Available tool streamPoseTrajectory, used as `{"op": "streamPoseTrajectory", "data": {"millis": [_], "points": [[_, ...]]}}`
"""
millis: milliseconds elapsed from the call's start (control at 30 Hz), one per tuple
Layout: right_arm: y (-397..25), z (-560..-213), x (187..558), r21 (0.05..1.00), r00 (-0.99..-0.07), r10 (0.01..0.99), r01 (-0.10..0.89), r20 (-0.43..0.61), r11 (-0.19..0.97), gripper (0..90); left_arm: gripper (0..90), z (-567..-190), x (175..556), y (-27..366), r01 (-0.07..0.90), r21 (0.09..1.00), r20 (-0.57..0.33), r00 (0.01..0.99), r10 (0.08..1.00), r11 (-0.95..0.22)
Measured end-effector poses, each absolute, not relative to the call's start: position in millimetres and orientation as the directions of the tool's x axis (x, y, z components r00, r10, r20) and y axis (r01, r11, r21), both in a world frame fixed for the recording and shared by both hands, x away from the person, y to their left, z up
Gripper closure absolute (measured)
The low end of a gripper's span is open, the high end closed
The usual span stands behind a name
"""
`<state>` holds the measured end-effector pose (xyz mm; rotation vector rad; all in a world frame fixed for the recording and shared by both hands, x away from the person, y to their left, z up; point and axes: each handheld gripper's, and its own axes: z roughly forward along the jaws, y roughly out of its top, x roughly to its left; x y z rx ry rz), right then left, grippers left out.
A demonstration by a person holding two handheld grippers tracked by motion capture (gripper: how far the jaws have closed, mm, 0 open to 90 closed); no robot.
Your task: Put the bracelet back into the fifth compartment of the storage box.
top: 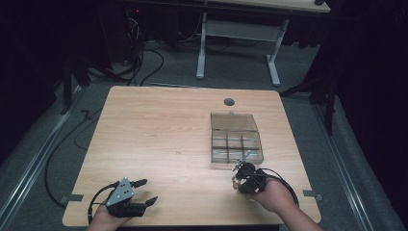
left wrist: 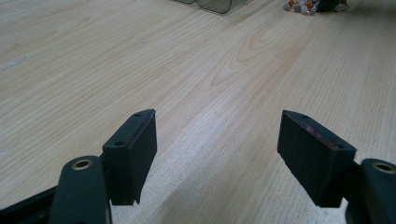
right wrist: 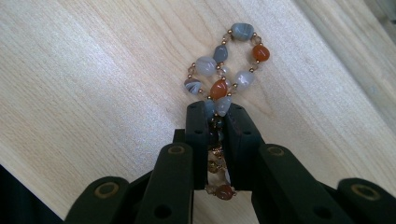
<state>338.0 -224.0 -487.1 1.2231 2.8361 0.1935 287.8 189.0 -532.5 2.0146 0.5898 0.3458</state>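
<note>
Orange and grey beads of a bracelet (right wrist: pixel 225 70) loop out from the right gripper (right wrist: pixel 219 114), which is clenched on it near the desk's (top: pixel 159 139) front right corner, just before the clear compartment box (top: pixel 235 139). Near the front left corner, the left gripper (left wrist: pixel 217 140) rests spread wide with nothing between its jaws.

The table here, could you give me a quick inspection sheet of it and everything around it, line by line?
Surface: light wooden table, with a round grommet hole near its far edge.
Job's things: bead bracelet of grey, white and orange stones; clear compartment box with its lid open, compartments look empty.
Clutter: nothing seen.
Grippers: left gripper low at the near left corner, jaws wide apart, holding nothing; right gripper has its jaws closed on the bracelet, just in front of the box.
Cables: a black cable loops from the right gripper; more cables lie on the floor.
Surroundings: dark room, grey floor, white desk frame beyond the table.
</note>
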Motion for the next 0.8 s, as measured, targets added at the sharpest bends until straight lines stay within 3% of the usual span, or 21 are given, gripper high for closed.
{"op": "streamPoseTrajectory", "data": {"millis": [800], "points": [[-239.9,-457.2,349.2,0.145,-0.666,0.745,0.740,0.023,0.657,84.9,28.9,-532.5,287.7,189.1,0.262,0.873,0.000,0.843,0.539,-0.411]]}}
